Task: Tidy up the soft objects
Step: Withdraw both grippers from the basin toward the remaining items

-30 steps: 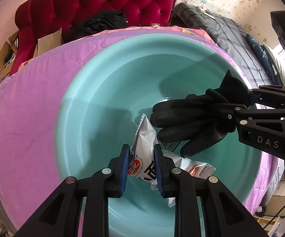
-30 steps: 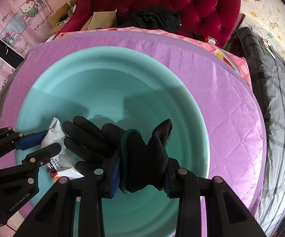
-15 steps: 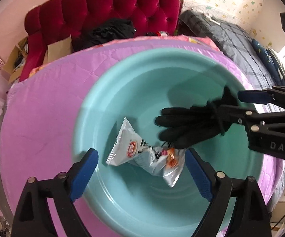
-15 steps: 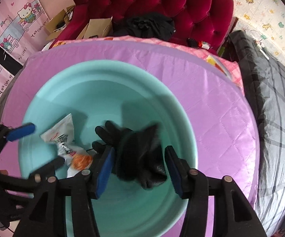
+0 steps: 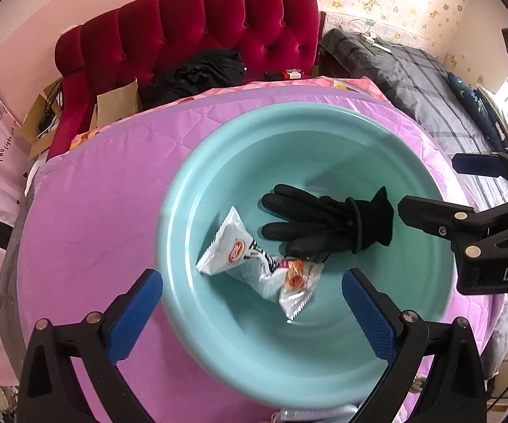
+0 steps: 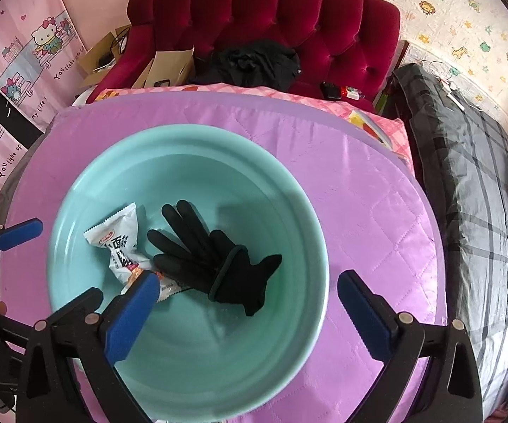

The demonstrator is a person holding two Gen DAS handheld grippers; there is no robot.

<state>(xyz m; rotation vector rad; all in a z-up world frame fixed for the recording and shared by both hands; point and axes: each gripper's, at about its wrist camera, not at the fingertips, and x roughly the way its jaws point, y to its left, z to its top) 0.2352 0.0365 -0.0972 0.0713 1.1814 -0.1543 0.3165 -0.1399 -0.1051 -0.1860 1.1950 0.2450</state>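
Observation:
A black glove (image 5: 324, 224) (image 6: 211, 257) and a white snack packet (image 5: 233, 246) (image 6: 116, 236) lie loose on the bottom of a teal basin (image 5: 190, 183) (image 6: 183, 130), the glove's fingers overlapping the packet's end. My left gripper (image 5: 250, 282) (image 6: 53, 264) hangs above the packet with its jaws opening wide, and the pads touch nothing. My right gripper (image 6: 247, 282) (image 5: 430, 185) hangs above the glove's cuff, its jaws likewise opening, with nothing pressed between the pads.
The basin rests on a purple quilted cover (image 6: 377, 211). Behind it stands a red tufted sofa (image 6: 271, 10) with black clothing (image 6: 250, 63) and cardboard boxes (image 6: 169, 67). Grey plaid bedding (image 6: 465, 176) lies to the right.
Both grippers let go: the left released the snack packet and the right released the glove, which dropped into the basin. Both jaws spread wide and both grippers rose.

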